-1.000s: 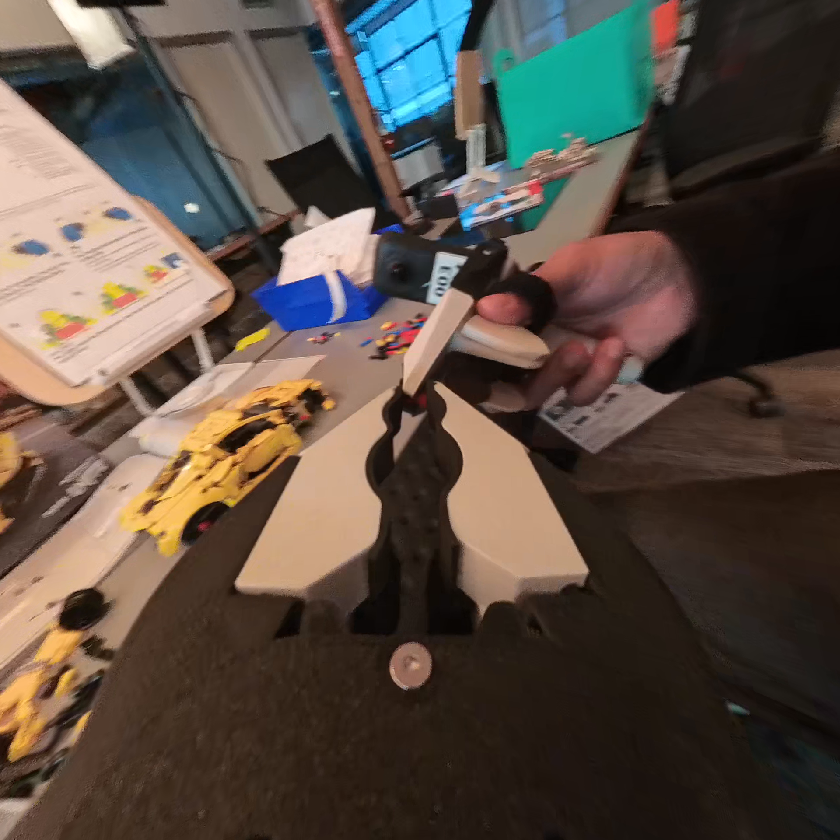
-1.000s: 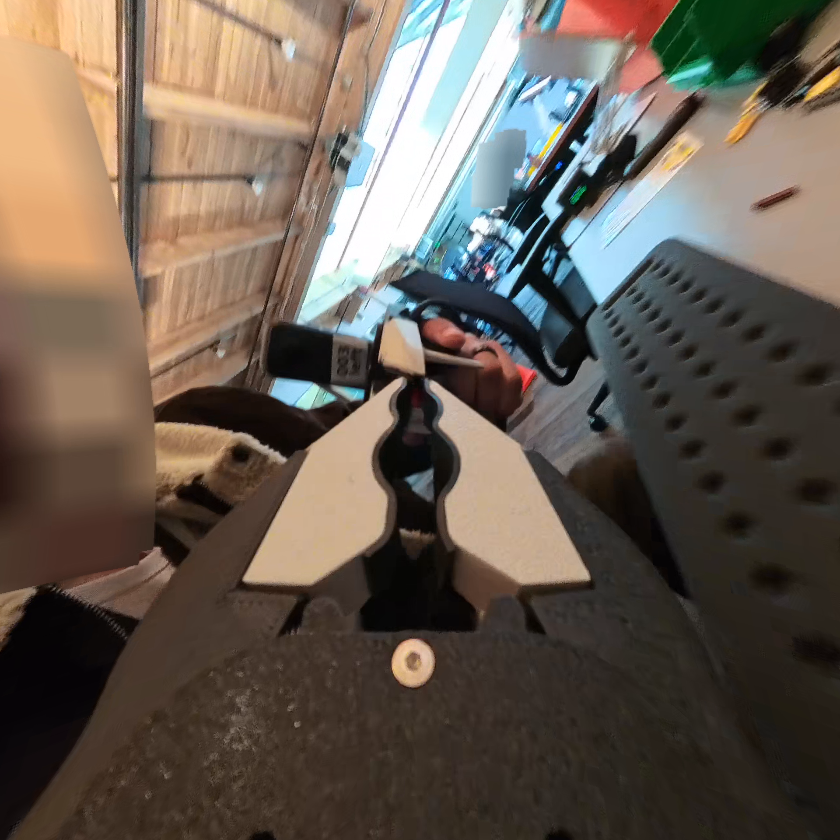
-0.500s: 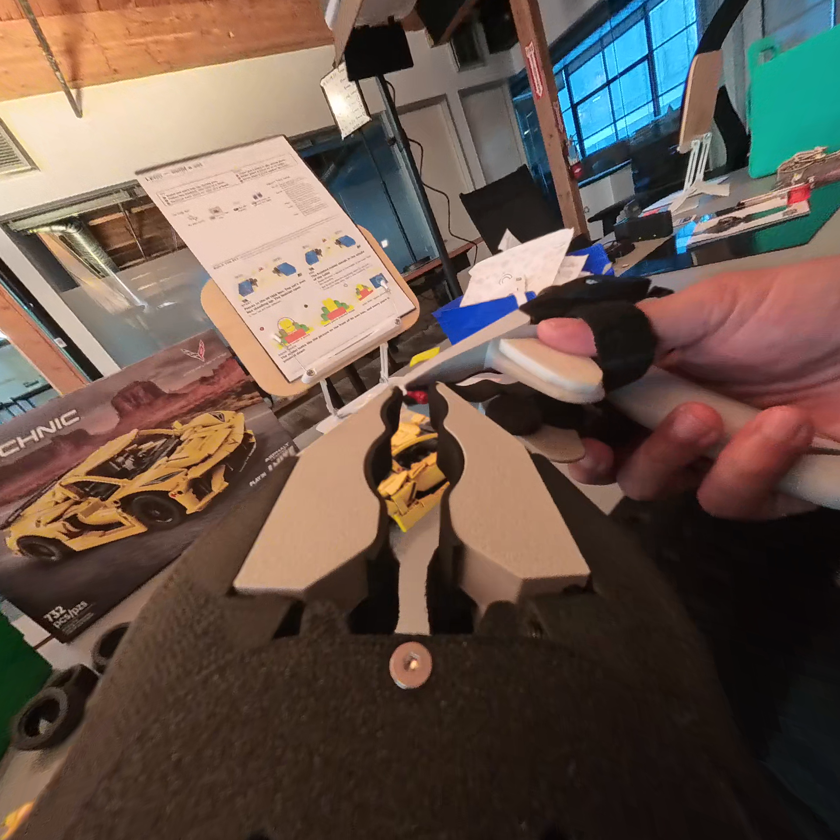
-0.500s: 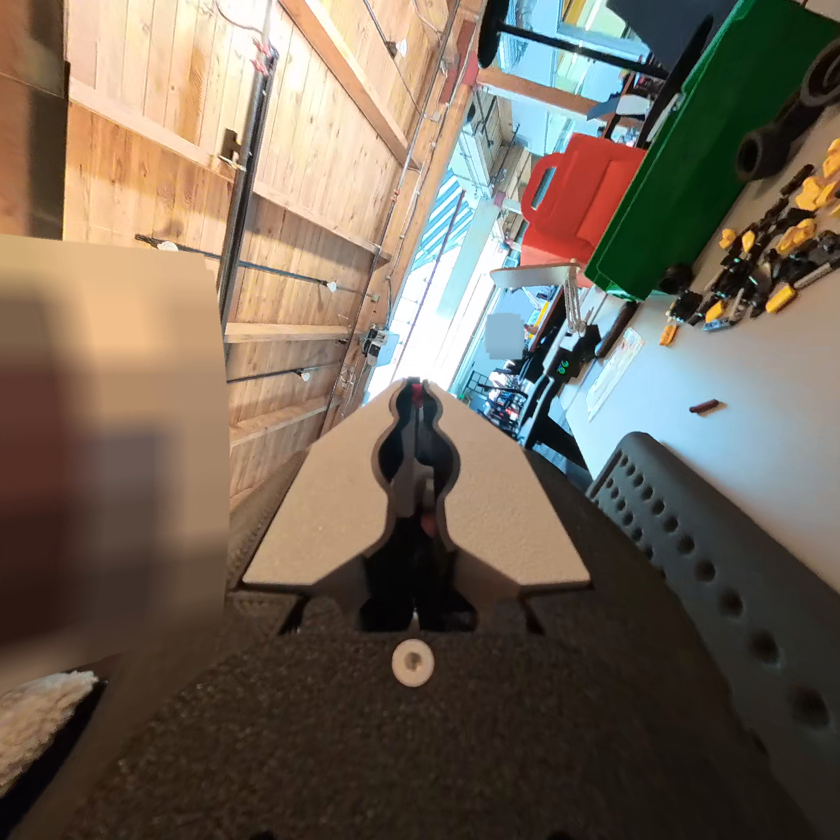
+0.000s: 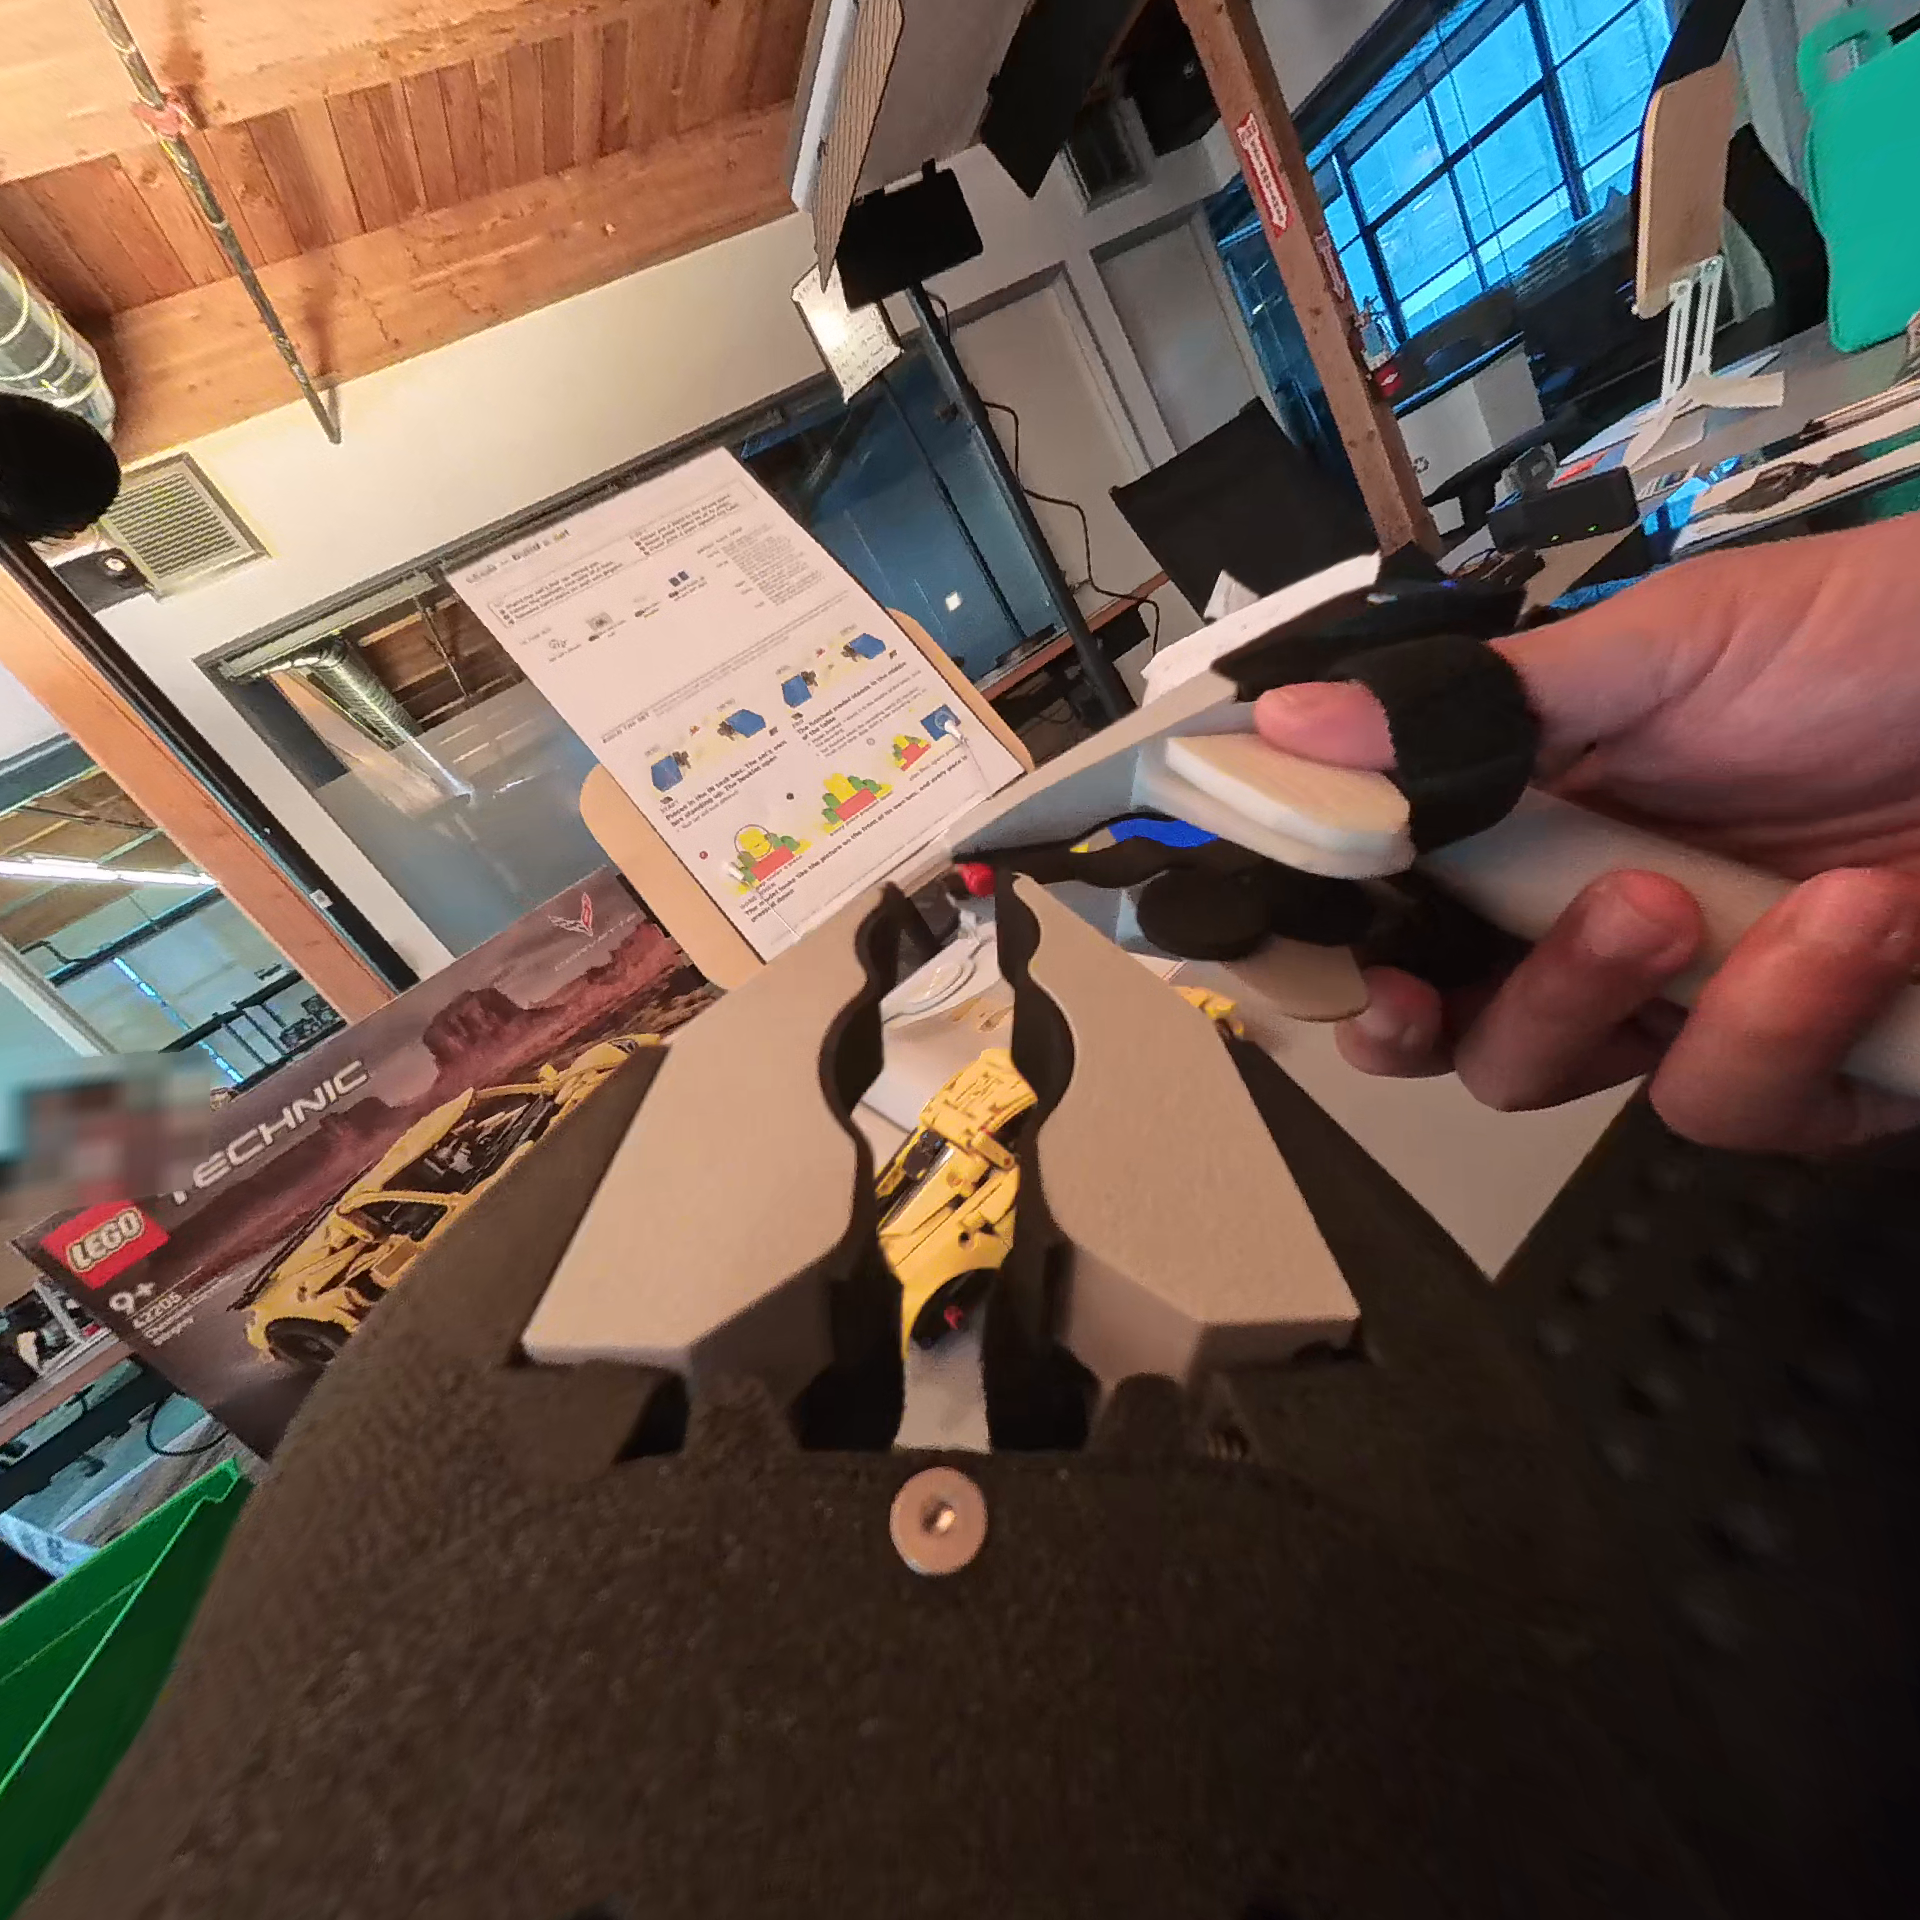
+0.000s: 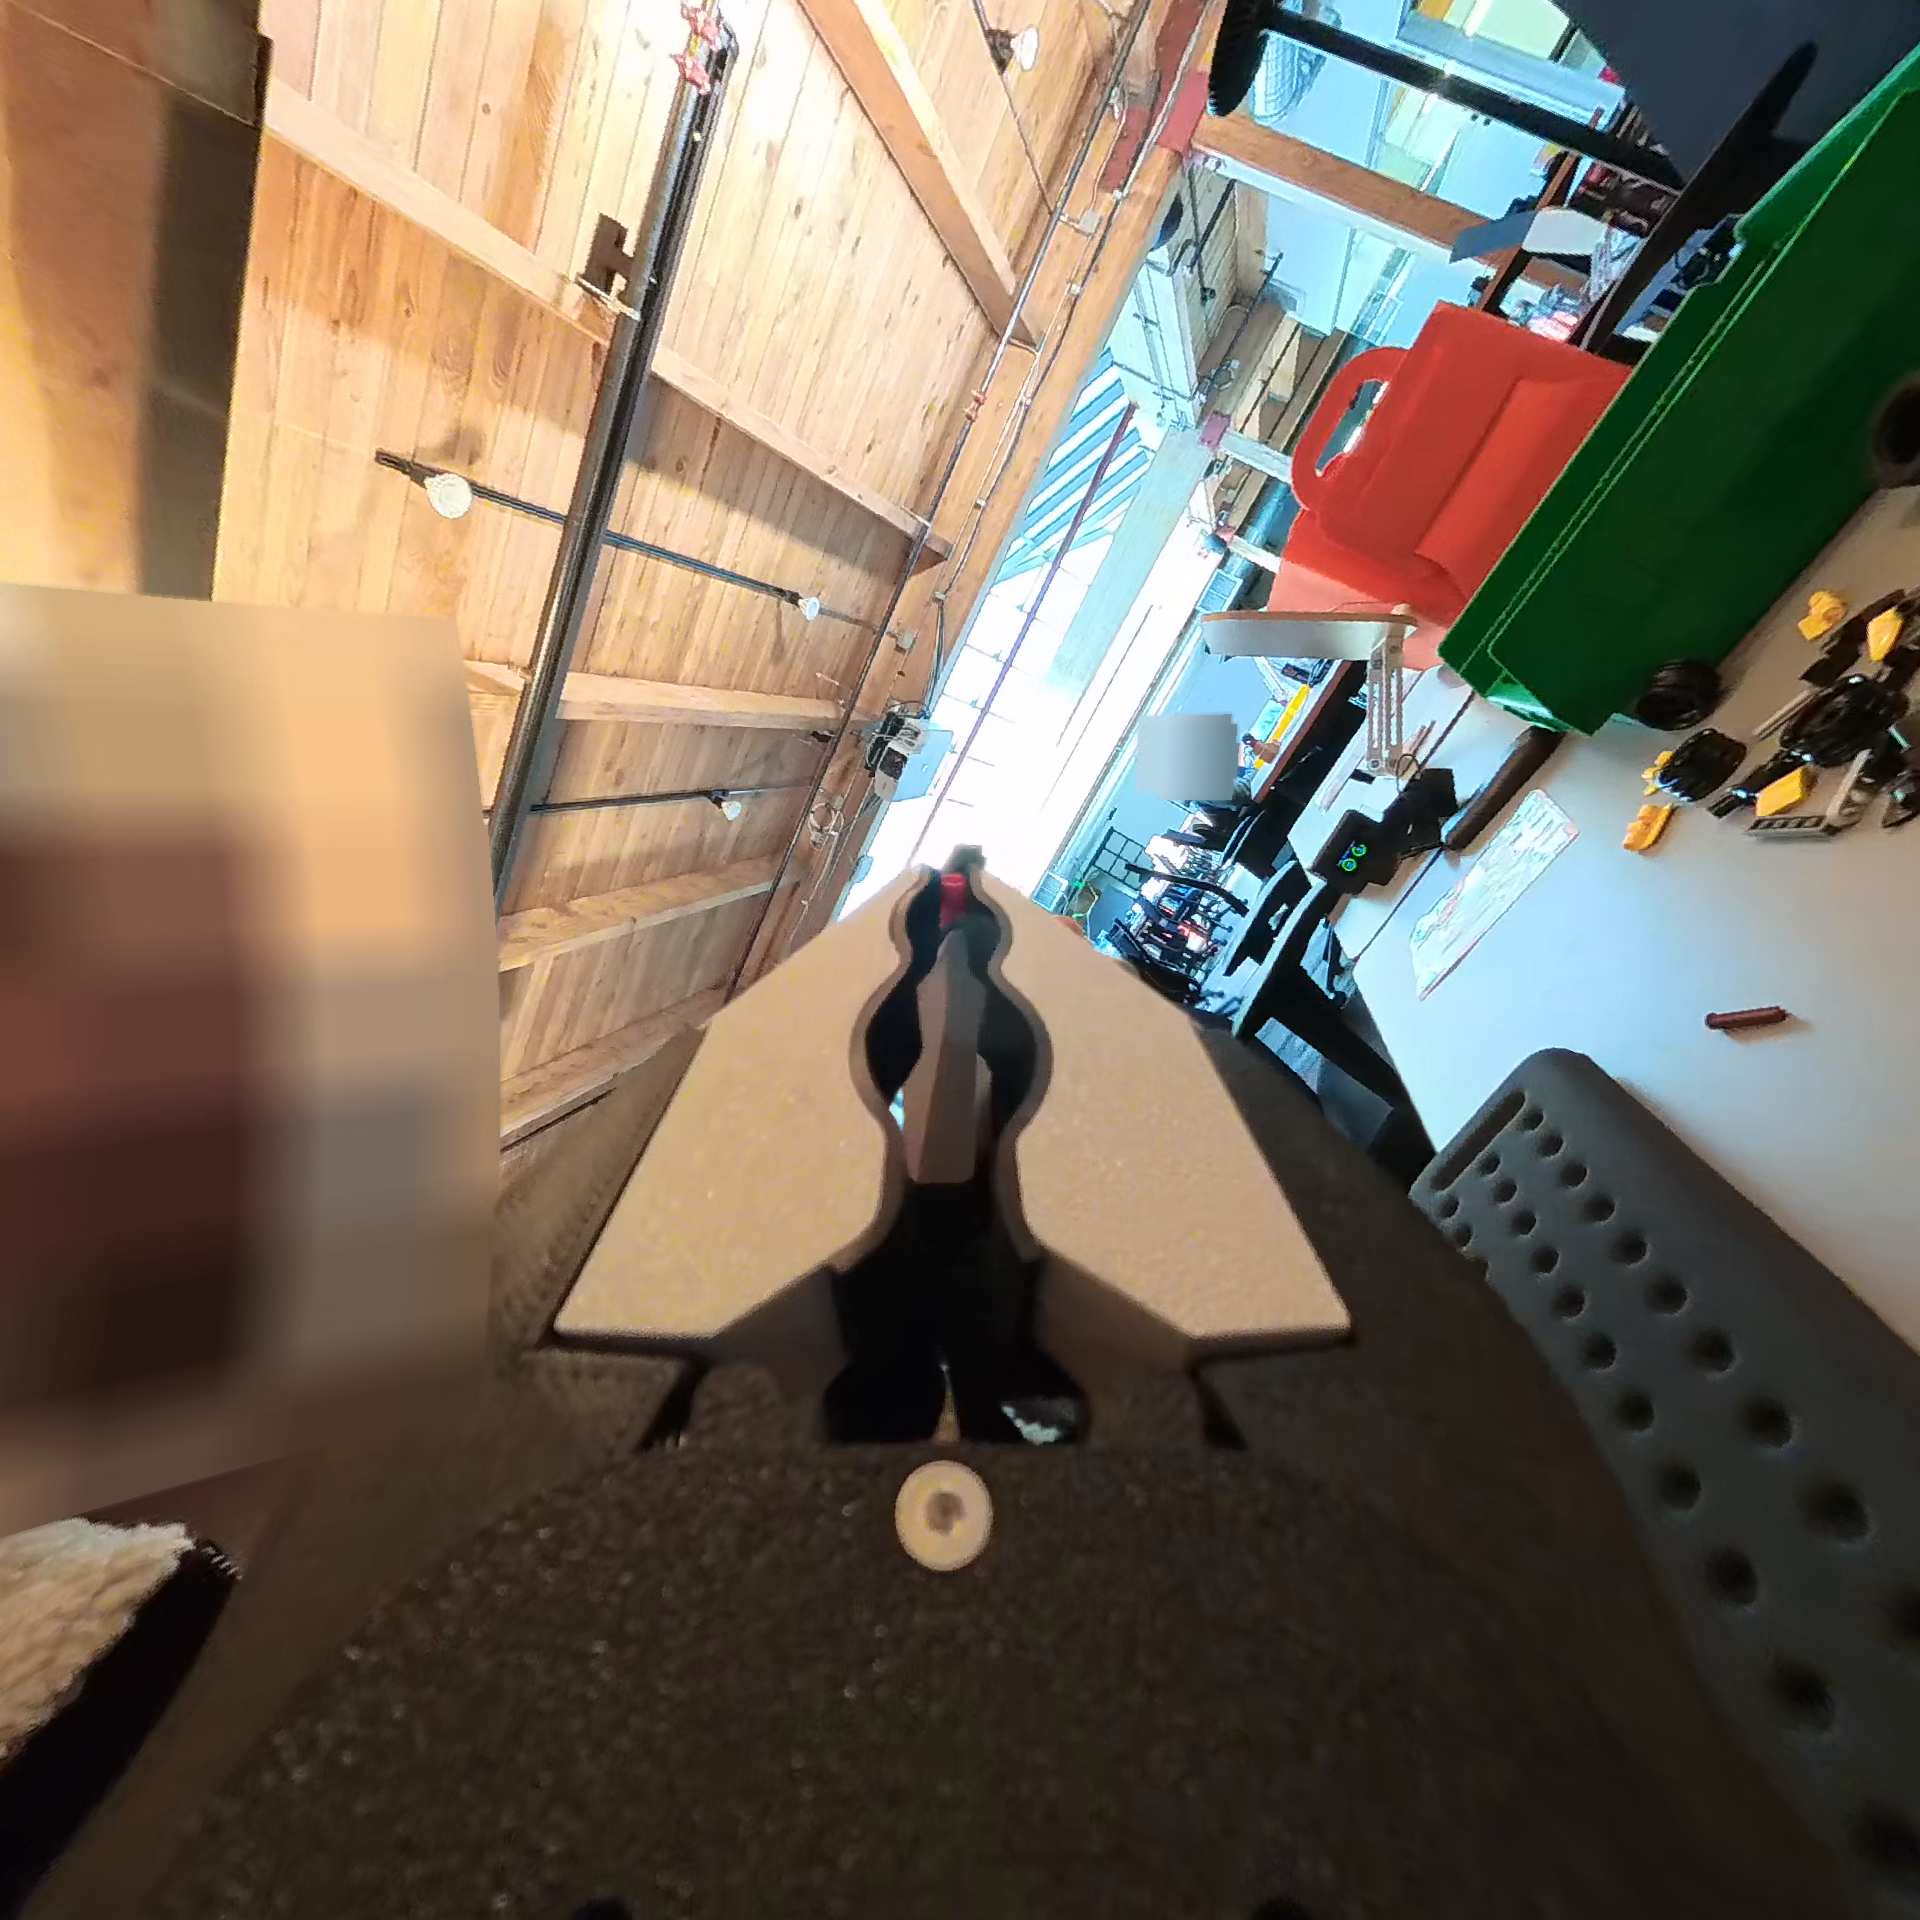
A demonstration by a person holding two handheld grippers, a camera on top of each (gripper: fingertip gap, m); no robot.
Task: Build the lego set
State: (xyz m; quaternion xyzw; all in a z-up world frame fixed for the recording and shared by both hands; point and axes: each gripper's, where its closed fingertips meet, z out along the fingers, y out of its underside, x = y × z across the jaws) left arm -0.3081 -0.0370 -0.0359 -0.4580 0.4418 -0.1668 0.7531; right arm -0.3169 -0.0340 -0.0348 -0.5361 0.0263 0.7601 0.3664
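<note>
Yellow car (image 5: 951, 1174), largely built, sits on the table at six o'clock below both tips, where the right gripper (image 5: 971, 868) pinches a small red pin (image 6: 952, 896) and the left gripper (image 5: 943, 906) gapes empty, while loose parts (image 6: 1787, 753) at three o'clock suggest more assembly remains.

Yellow car (image 5: 951, 1174): partly built, on table, seen between finger tips. Small red piece (image 6: 951, 896) pinched at gripper tips. Loose black and yellow parts (image 6: 1808, 743) scattered on table by green bin.
</note>
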